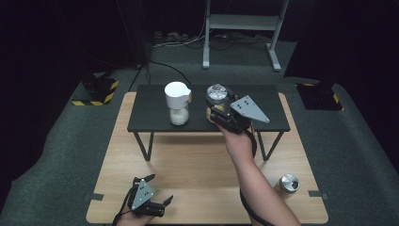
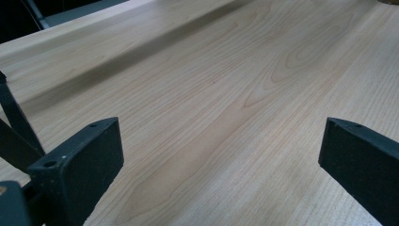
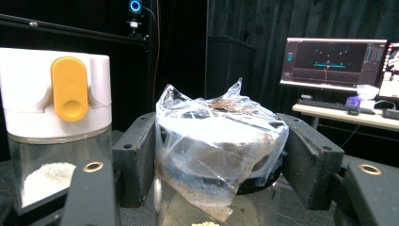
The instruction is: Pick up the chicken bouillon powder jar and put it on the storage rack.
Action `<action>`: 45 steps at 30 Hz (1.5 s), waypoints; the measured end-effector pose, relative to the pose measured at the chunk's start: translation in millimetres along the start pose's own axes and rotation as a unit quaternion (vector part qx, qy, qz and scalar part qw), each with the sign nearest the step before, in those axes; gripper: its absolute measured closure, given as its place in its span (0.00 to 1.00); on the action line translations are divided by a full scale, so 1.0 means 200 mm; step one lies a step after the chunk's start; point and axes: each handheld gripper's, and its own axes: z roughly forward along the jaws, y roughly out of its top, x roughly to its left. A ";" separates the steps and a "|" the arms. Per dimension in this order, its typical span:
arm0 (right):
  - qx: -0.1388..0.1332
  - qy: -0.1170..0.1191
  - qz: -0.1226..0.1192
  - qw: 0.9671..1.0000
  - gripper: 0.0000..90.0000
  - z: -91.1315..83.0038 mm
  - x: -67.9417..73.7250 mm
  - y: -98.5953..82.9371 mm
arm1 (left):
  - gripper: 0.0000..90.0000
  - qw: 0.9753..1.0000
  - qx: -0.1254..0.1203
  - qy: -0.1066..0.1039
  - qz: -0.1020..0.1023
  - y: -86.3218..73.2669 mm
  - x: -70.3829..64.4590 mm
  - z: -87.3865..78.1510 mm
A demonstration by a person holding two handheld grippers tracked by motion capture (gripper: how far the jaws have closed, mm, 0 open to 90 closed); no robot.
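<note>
A glass jar (image 1: 217, 92) with clear plastic film over its mouth stands on the black raised shelf (image 1: 150, 113). My right gripper (image 1: 217, 110) is shut on it. In the right gripper view both jaws press the crumpled film on the jar (image 3: 211, 141), with my right gripper (image 3: 219, 155) around its top. Beside it stands a second glass jar (image 1: 178, 103) with a white lid and white grains inside; its lid carries a yellow tab (image 3: 69, 89). My left gripper (image 1: 160, 189) hovers open over the wooden table (image 1: 197, 165) near its front edge, with nothing but bare wood between its jaws (image 2: 221, 155).
A round metal lid (image 1: 289, 182) lies on the wooden table at the front right. A white metal stand (image 1: 240, 21) is on the floor behind the table. Yellow-black striped bases (image 1: 96, 92) sit at both sides. A lit monitor (image 3: 331, 59) stands on a far desk.
</note>
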 end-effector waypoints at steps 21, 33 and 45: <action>0.021 -0.008 0.016 1.000 0.09 0.00 0.03 0.01 | 0.01 1.000 -0.002 -0.002 -0.001 0.00 0.00 0.00; 0.023 -0.003 0.015 1.000 0.00 -0.05 0.03 0.02 | 0.01 1.000 -0.002 -0.002 0.001 0.00 0.00 0.00; 0.023 0.003 0.003 1.000 0.00 -0.14 0.06 0.01 | 0.01 1.000 0.000 -0.002 0.003 0.00 0.00 0.00</action>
